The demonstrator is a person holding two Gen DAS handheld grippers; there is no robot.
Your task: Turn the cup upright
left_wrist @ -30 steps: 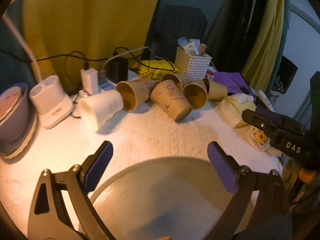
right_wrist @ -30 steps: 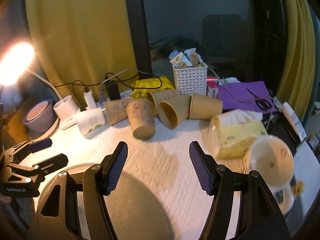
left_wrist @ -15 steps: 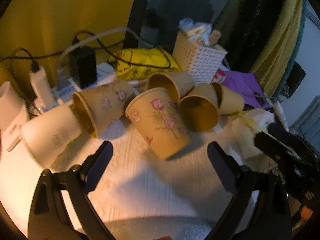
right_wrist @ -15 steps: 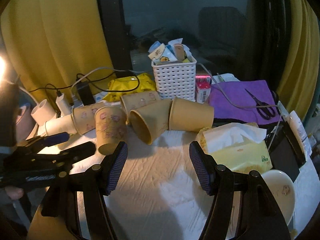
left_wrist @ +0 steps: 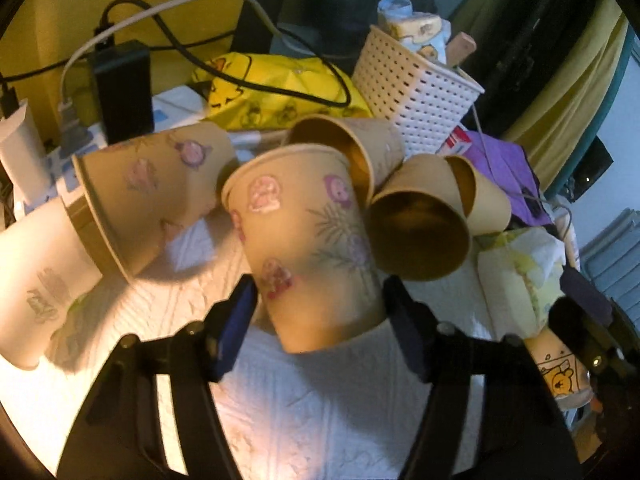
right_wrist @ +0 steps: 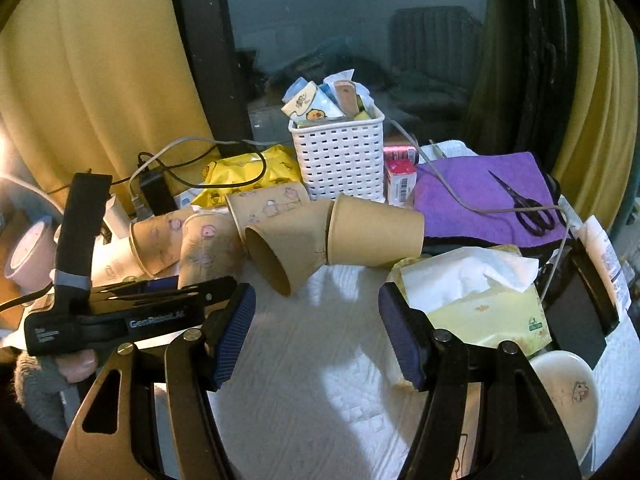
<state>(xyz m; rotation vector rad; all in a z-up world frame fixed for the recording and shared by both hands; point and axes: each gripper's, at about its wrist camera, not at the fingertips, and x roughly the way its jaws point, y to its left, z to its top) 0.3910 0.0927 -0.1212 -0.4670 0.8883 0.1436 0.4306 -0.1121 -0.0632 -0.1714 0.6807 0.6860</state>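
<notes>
The tabletop (right_wrist: 320, 368), covered in a white textured cloth, is carrying everything; a purple towel (right_wrist: 476, 196) is lying at its far right with black scissors (right_wrist: 528, 210) resting on it; a white perforated basket (right_wrist: 340, 156) is standing at the back, stuffed with small packets, and a yellow packet (right_wrist: 248, 172) is lying just beside it on the left; a tissue box (right_wrist: 476, 300) is sitting near the right side with a tissue sticking up from it.

A cluster of paper cups is lying across the middle of the tabletop; the printed cup (left_wrist: 308, 248) is standing upside down, wide rim on the cloth and base up, touching a tipped printed cup (left_wrist: 152, 188) on its left and a plain brown cup (left_wrist: 420, 220) lying on its side at its right; a white cup (left_wrist: 36, 280) is lying on its side at the far left.

The left gripper (left_wrist: 320, 320) is reaching around the lower part of the printed cup with jaws apart, a blue pad on each side, close to its wall but not visibly pressing it; the right gripper (right_wrist: 316, 328) is hovering over bare cloth with jaws wide apart, holding nothing.
</notes>
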